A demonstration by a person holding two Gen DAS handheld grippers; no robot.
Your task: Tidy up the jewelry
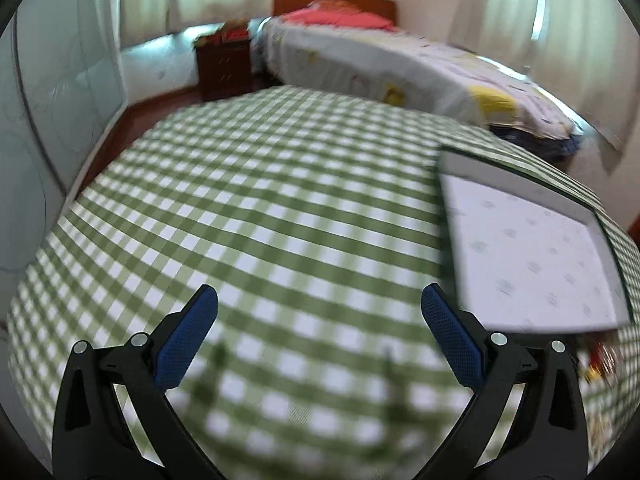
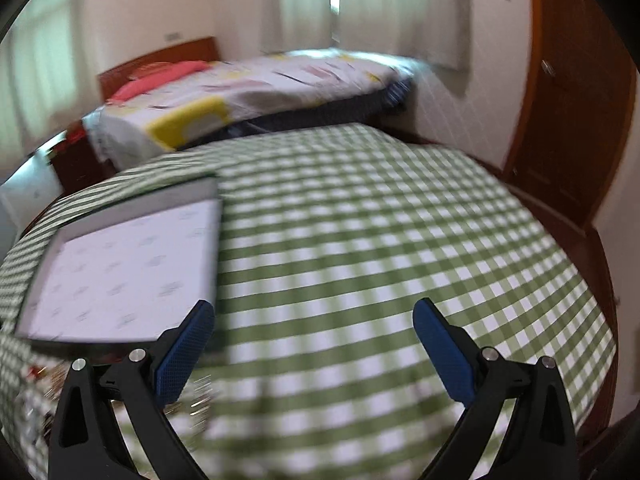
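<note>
Now 2 tongs, left (image 1: 319, 312) and right (image 2: 314, 324), hang spread wide and empty over 1 checked cloth (image 1: 260, 200). 1 white box (image 1: 532, 256) sits between them; blurred jewelry (image 2: 192, 396) lies by the right tongs' left finger.

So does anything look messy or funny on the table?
Nothing is spilled or broken. A blurry little heap of jewelry sits loose on the green checked tablecloth, beside the shallow white box, not inside it.
</note>
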